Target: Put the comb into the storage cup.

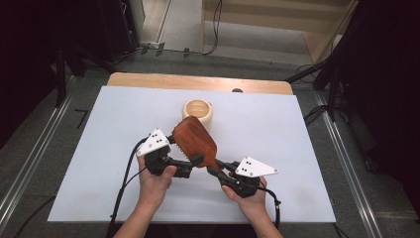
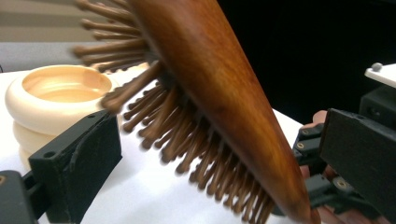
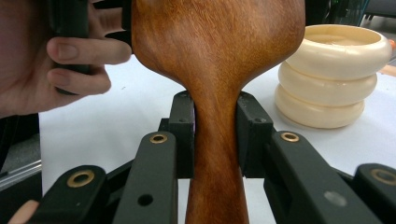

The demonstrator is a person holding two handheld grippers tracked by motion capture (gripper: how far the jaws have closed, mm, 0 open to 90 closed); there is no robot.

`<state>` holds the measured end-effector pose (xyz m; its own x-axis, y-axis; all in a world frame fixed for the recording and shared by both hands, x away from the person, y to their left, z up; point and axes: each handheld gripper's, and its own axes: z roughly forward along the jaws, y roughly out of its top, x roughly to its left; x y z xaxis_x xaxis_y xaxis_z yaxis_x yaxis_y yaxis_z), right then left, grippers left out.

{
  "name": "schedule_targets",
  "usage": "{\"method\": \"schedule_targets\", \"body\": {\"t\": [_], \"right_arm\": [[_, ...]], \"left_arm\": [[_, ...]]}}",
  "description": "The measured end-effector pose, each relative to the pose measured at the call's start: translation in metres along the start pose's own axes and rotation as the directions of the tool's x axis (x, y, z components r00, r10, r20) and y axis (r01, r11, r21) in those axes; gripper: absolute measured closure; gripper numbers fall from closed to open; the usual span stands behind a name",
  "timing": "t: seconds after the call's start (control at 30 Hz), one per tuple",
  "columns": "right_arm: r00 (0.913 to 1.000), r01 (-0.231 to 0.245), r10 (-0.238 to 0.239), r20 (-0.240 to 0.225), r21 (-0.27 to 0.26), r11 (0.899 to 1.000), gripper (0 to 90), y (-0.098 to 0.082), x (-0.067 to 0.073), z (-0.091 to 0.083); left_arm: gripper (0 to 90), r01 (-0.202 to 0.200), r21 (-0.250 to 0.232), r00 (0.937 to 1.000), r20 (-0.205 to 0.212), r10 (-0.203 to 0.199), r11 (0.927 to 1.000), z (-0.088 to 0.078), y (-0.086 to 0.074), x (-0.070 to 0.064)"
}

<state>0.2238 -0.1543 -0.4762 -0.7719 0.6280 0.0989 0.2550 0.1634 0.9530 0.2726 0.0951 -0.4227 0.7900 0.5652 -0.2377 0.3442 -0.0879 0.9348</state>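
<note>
Wooden hairbrush held up by its handle, left gripper open beside the bristles

Brown wooden hairbrush is off the white table, tilted, bristles facing the person's left. Right gripper is clamped on the handle neck, both pads pressing the wood. Left gripper sits at the lower edge of the brush head; in the left gripper view its jaws stand apart with the bristles between them, and no pad looks pressed on, though blur makes contact hard to rule out. Cream ribbed pot stands just behind the brush, apparently empty, though its inside is partly shaded.

Progress, my read: pickup done, brush lifted and steady. Left to do: either a left-side grip or regrasp, then likely putting the brush into or by the pot. Nothing placed yet.
</note>
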Motion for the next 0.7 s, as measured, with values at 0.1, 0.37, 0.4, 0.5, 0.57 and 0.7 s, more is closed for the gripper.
{"method": "schedule_targets", "body": {"t": [0.1,0.37,0.4,0.5,0.57,0.7], "right_arm": [[1.0,0.001,-0.001,0.0,-0.001,1.0,69.5,0.0,0.001,0.001],[0.9998,-0.009,0.009,0.017,-0.014,1.0,69.5,-0.001,0.004,0.001],[0.9998,-0.008,0.009,0.02,-0.015,1.0,69.5,-0.001,0.004,0.001],[0.9995,-0.005,0.006,0.03,-0.025,1.0,69.5,-0.002,0.005,0.001],[0.9994,-0.007,0.008,0.034,-0.03,1.0,69.5,-0.002,0.006,0.001],[0.9995,-0.014,0.015,0.029,-0.036,0.999,69.5,-0.003,0.005,0.002]], "left_arm": [[6.4,0.012,-0.003,0.9999,-0.004,-0.012,0.9999,0.005,0.001,-0.004],[21.7,0.087,0.003,0.9961,-0.015,-0.087,0.9962,0.012,0.003,-0.003],[22.9,0.09,0.002,0.9958,-0.017,-0.09,0.996,0.012,0.003,-0.004],[28.0,0.103,0.005,0.9946,-0.008,-0.103,0.9947,0.012,0.003,-0.003],[31.0,0.121,0.006,0.9926,0.007,-0.121,0.9926,0.013,0.004,-0.002],[37.1,0.139,0.007,0.9896,0.037,-0.139,0.9903,0.012,0.004,0.0]]}}
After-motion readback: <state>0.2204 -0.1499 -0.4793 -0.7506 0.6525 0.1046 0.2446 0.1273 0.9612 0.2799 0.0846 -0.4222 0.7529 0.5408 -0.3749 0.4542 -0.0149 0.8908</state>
